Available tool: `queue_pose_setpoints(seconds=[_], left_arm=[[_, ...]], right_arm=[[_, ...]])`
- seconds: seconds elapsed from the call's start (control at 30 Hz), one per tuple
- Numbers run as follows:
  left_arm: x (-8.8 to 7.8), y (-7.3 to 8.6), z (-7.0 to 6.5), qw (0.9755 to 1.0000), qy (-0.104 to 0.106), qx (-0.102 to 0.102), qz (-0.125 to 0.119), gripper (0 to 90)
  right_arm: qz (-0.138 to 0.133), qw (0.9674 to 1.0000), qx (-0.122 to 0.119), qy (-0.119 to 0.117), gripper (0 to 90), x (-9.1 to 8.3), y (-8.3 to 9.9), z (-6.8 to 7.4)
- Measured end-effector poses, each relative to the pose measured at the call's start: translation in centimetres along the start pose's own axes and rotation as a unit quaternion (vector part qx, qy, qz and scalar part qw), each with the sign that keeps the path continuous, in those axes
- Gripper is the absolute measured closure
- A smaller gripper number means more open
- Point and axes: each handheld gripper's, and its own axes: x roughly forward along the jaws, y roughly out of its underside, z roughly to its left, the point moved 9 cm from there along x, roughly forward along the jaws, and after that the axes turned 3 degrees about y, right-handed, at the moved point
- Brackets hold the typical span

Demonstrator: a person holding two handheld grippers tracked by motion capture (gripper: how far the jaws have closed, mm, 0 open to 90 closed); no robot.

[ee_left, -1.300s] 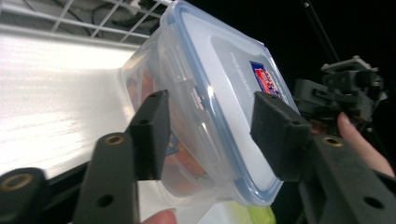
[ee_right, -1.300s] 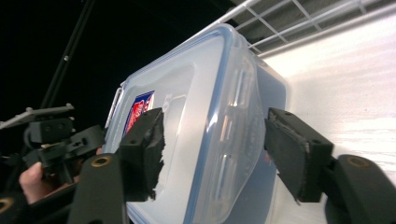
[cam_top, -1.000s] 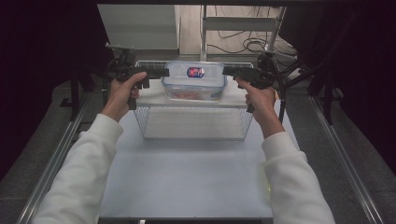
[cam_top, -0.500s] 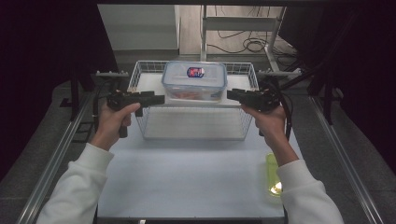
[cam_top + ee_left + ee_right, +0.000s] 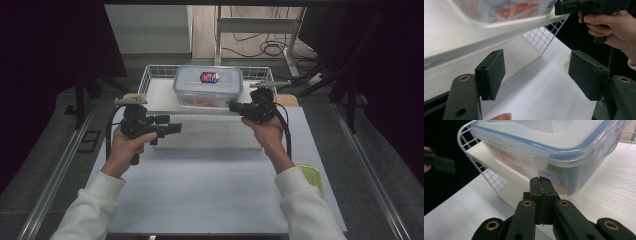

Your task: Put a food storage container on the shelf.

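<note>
A clear plastic container [image 5: 208,85] with a blue-rimmed lid and a red-and-blue sticker sits in a white wire basket [image 5: 148,76] at the far side of the table. Colourful packets show through its wall [image 5: 554,177]. My left gripper [image 5: 176,128] hovers in front of the basket's left half, pointing right; its jaws stand wide open with nothing between the pads [image 5: 491,71]. My right gripper [image 5: 233,106] is held at the container's near right corner, pointing left. Its jaws [image 5: 540,186] are pressed together, empty, just short of the container wall.
A white mat [image 5: 210,190] covers the table in front of the basket. A yellow-green tray [image 5: 314,176] lies on it beside the person's right forearm. Metal rails run along both table sides. Cables and a frame lie on the floor beyond the basket.
Both grippers have come off the container's sides and drawn back toward the person, then moved inward. The container stays in the basket.
</note>
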Motion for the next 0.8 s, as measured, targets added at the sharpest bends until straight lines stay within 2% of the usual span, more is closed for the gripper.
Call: queue_pose_setpoints(seconds=[0.23, 0.47, 0.63, 0.8], left_arm=[[0.0, 0.7, 0.2, 1.0000, 0.005, -0.006, 0.003, 29.0], [0.3, 1.1, 0.2, 0.9999, 0.006, -0.009, 0.006, 28.5], [0.3, 1.6, -0.3, 0.9999, 0.005, -0.004, 0.010, 28.4], [-0.1, 2.8, -1.1, 0.9999, 0.004, -0.001, 0.009, 28.4]], right_arm=[[-0.004, 0.9998, 0.020, 0.003, 89.3, 0.4, -0.3, -0.8], [-0.004, 0.9997, 0.023, 0.009, 89.3, 0.4, -0.1, -0.9], [-0.006, 1.0000, 0.006, 0.002, 89.2, -0.4, 0.3, 0.0], [0.001, 0.9999, -0.006, -0.012, 89.0, -2.3, 1.9, 1.5]])
